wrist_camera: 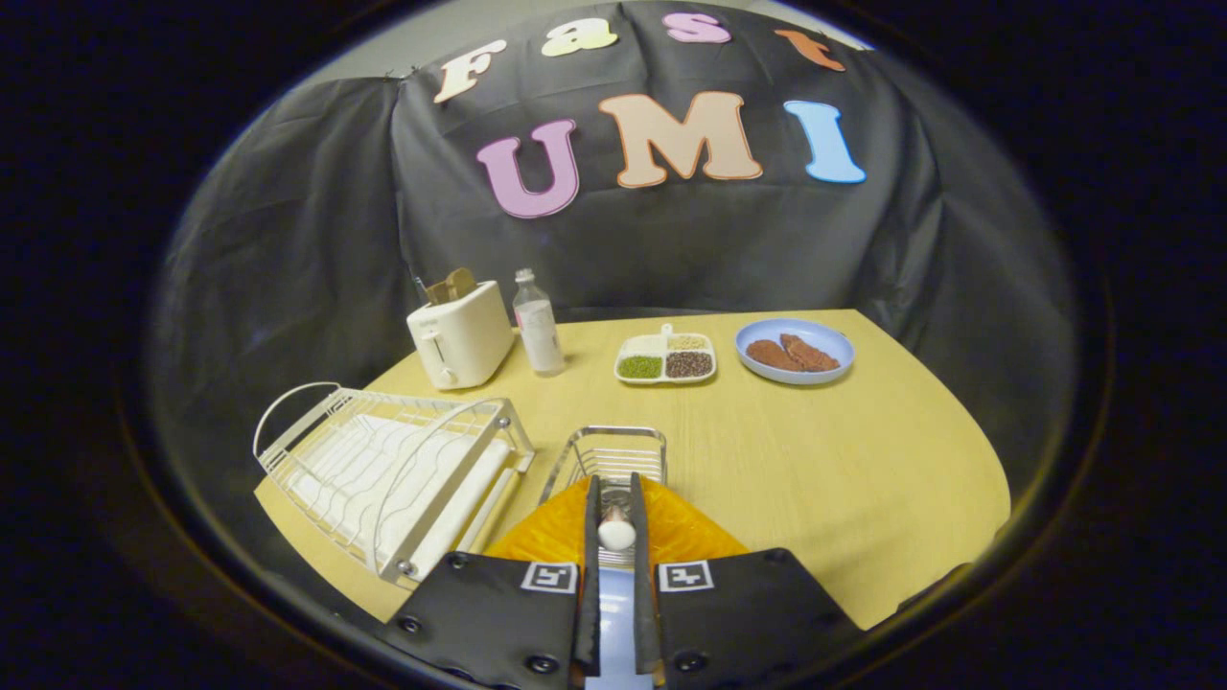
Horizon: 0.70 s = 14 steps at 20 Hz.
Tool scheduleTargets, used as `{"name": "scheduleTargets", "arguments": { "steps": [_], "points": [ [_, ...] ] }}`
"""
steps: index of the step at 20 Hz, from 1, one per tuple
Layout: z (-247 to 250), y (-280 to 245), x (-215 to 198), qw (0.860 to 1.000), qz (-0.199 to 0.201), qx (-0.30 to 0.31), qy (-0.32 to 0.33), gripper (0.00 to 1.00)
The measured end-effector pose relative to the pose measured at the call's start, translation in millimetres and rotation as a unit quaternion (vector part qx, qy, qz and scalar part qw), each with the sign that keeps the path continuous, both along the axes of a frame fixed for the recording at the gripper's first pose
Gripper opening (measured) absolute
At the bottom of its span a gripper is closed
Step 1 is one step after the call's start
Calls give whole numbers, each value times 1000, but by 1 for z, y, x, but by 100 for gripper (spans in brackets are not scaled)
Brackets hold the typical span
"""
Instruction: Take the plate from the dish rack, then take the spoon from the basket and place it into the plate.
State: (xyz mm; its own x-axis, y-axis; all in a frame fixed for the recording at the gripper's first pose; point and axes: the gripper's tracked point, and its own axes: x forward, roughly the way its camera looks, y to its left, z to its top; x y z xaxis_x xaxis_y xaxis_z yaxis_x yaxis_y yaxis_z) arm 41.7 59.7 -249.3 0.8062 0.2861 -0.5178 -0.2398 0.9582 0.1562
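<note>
- The gripper is seen with its fingers drawn close together, and a spoon is pinched between them; both fingers appear to press on its pale, rounded end.
- The spoon's long axis is judged to run along the fingers, back toward the gripper body, where a light blue stretch shows in the gap between them.
- An orange plate lies directly beneath and just ahead of the fingers, on the yellow table; the spoon is thus held over it.
- The wire basket stands just beyond the plate, in line with the fingers.
- The dish rack stands to the left of the plate, with no plate seen in it.
- The coming move is judged to turn on one relation: the plate lies straight below the spoon, so a short lowering and a release are called for, with little sideways travel.
</note>
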Motion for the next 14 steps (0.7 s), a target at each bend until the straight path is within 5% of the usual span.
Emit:
{"name": "scheduleTargets", "arguments": {
  "steps": [14],
  "points": [
    [108,2,-5,997,2,-13,-76,16]
  ]
}}
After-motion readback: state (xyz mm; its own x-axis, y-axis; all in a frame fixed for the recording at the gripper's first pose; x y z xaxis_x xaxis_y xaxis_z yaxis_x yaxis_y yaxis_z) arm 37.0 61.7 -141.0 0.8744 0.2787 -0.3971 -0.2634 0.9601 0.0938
